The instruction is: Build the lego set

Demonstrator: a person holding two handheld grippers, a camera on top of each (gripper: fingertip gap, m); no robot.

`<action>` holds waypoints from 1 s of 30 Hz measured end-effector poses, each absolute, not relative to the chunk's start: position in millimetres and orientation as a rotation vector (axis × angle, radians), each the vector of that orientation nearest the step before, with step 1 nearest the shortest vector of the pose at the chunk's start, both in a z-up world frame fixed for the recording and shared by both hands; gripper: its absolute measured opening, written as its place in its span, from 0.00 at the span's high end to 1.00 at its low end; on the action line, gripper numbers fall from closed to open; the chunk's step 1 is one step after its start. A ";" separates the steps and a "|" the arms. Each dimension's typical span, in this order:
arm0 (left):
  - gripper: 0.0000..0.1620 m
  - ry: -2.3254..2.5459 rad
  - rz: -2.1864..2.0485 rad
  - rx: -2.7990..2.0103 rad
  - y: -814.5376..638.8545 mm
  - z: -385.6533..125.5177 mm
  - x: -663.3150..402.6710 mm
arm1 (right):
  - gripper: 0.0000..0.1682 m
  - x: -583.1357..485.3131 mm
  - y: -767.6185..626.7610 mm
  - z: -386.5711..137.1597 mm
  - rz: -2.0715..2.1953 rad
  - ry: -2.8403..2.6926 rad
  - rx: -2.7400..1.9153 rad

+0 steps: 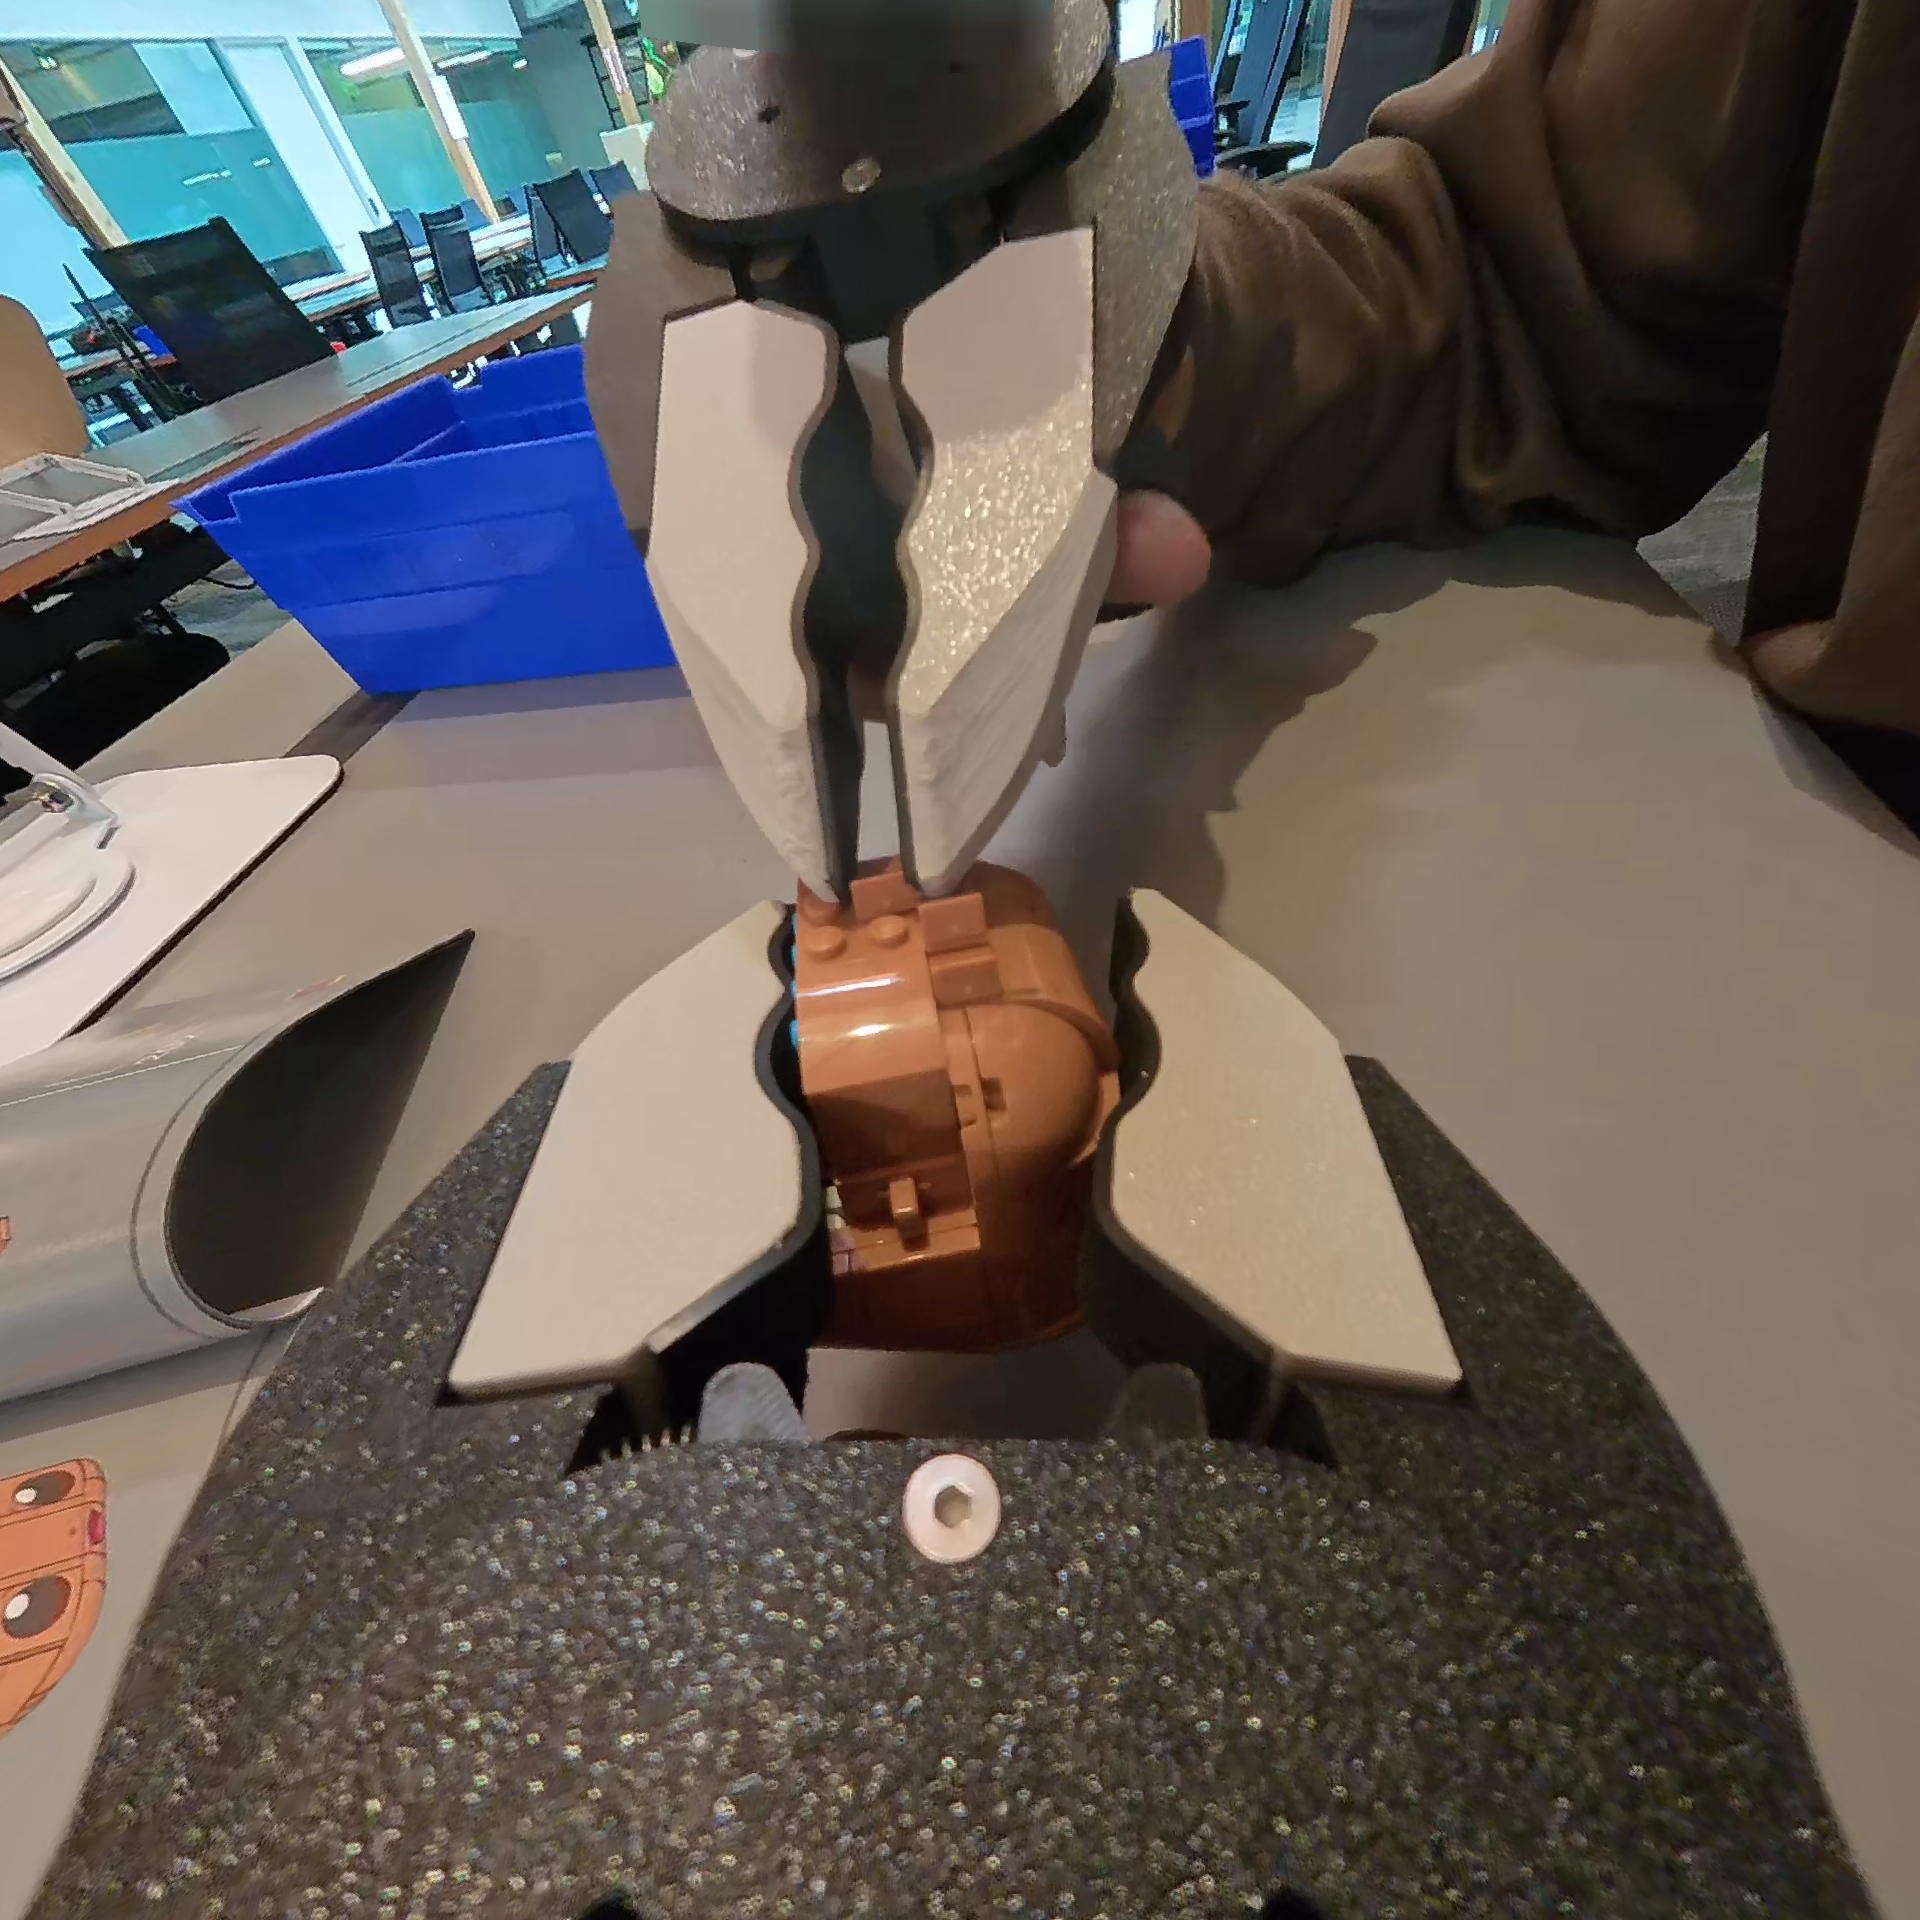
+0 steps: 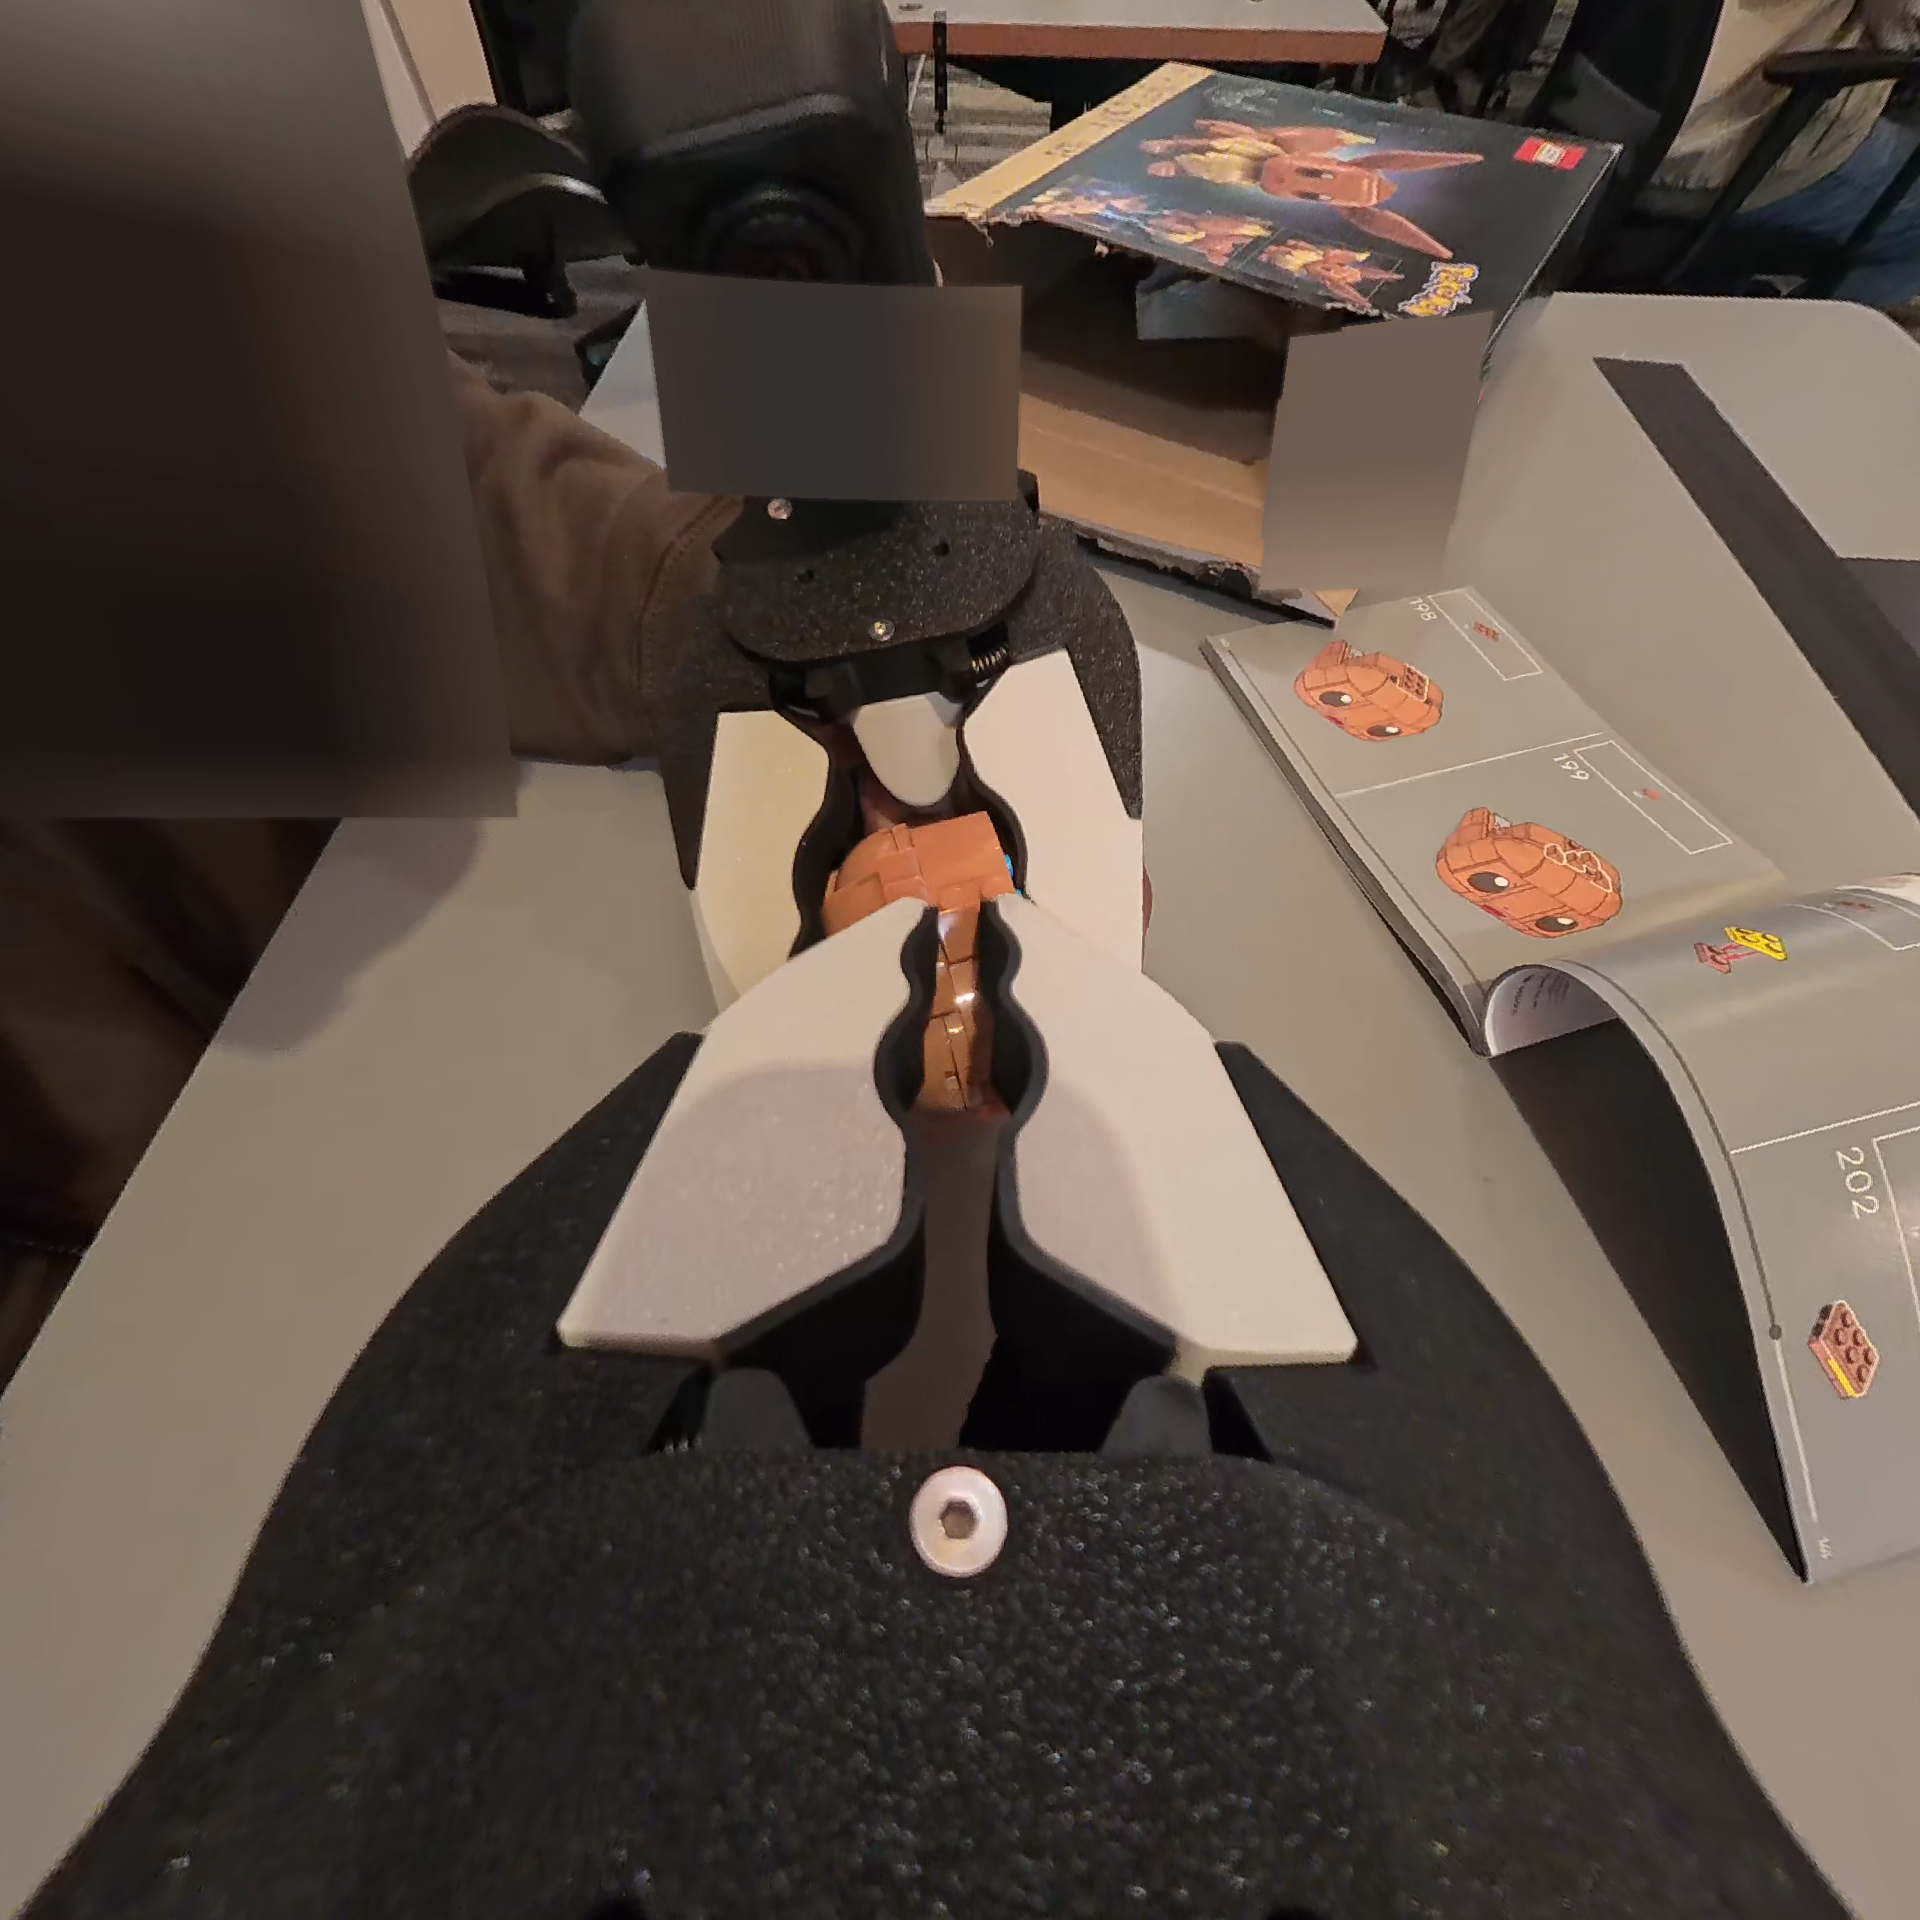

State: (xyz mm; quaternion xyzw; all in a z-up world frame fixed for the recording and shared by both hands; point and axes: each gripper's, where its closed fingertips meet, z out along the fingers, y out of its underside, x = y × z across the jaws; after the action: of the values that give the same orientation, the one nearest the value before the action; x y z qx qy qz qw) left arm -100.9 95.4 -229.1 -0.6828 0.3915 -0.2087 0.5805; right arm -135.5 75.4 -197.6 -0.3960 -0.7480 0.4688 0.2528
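The brown lego model (image 1: pixel 940 1122), a rounded block of orange-brown bricks, sits between the 2 fingers of the left hand-held gripper (image 1: pixel 951 1091), which closes on its sides and holds it above the grey tabletop (image 1: pixel 1403 831). The right hand-held gripper (image 1: pixel 873 883) comes from the opposite side. Its fingers are almost closed, and the tips pinch a small brown brick (image 1: pixel 881 896) at the studded top edge of the model. I judge that this brick is being pressed on. To do it well, the left hand-held gripper should stay firm while the right one pushes straight along the studs, without twisting. Beside them lie the open instruction booklet (image 2: pixel 1507 790) and the torn set box (image 2: pixel 1278 197); a blue bin (image 1: pixel 436 530) stands farther away.
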 end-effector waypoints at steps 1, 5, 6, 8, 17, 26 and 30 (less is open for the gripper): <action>0.65 0.907 -0.500 -1.586 95.1 -227.2 -100.6 | 0.96 -136.1 75.2 -195.7 1.288 -2.022 -1.067; 0.65 0.883 -0.543 -1.566 93.8 -222.1 -100.9 | 0.86 -135.1 71.7 -182.7 1.359 -1.973 -0.972; 0.65 0.878 -0.554 -1.563 93.4 -221.1 -101.2 | 0.85 -134.3 71.8 -178.0 1.377 -1.956 -0.949; 0.65 0.864 -0.581 -1.552 92.8 -218.4 -101.8 | 0.85 -132.1 71.5 -174.1 1.384 -1.950 -0.899; 0.65 0.843 -0.613 -1.547 92.6 -215.9 -103.4 | 0.87 -131.3 65.3 -187.2 1.262 -2.007 -0.813; 0.65 0.870 -0.583 -1.569 92.7 -220.7 -101.9 | 0.91 -130.3 67.8 -191.5 1.263 -2.022 -0.875; 0.65 0.865 -0.562 -1.568 94.0 -220.8 -103.3 | 0.91 -131.5 68.7 -191.7 1.259 -2.008 -0.880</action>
State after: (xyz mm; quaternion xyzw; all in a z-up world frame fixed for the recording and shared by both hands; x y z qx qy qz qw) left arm -103.3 94.0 -220.8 -0.6738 0.3717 -0.2417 0.5912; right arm -131.5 68.7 -191.7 -0.3317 -0.7573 0.4747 0.3019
